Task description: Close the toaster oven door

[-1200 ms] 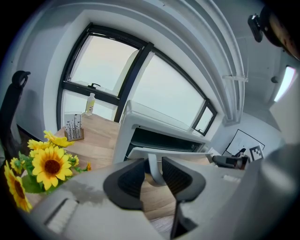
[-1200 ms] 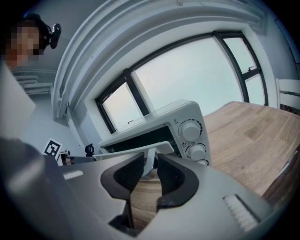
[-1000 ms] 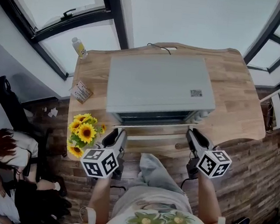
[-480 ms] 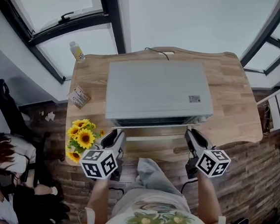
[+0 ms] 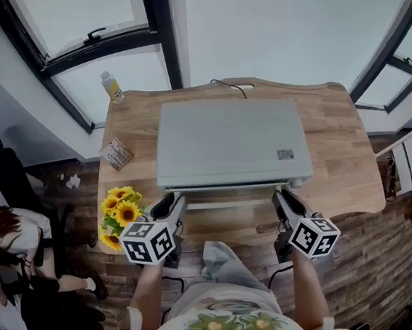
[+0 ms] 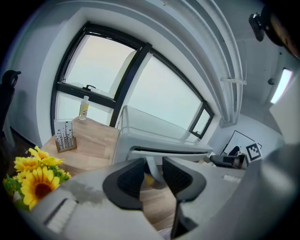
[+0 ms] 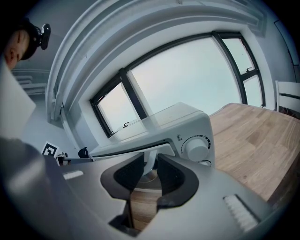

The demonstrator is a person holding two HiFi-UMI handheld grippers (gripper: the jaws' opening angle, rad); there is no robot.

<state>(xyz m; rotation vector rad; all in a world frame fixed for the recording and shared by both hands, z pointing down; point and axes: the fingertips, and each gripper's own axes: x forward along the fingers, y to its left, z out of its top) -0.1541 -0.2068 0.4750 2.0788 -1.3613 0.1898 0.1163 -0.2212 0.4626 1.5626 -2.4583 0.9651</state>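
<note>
On the wooden table [image 5: 343, 149], the toaster oven [image 5: 231, 137] is sitting centre, front facing the person. Its door [image 5: 225, 190] is standing almost upright, with only a thin dark slit showing under the oven's top edge. The door handle [image 5: 227, 203] is running as a white bar along the front, spanning between both grippers. Left gripper [image 5: 167, 206] is clamping the handle's left end post, jaws partway closed, with the white post filling the gap between the pads. Right gripper [image 5: 285, 203] is gripping the right end post the same way, just beside the control knob [image 7: 196, 149]. Sunflowers [image 5: 119, 214] are sitting at the table's near left corner, with a small card box [image 5: 117, 153] behind them and a bottle [image 5: 112, 87] standing at the far left corner by the window.
</note>
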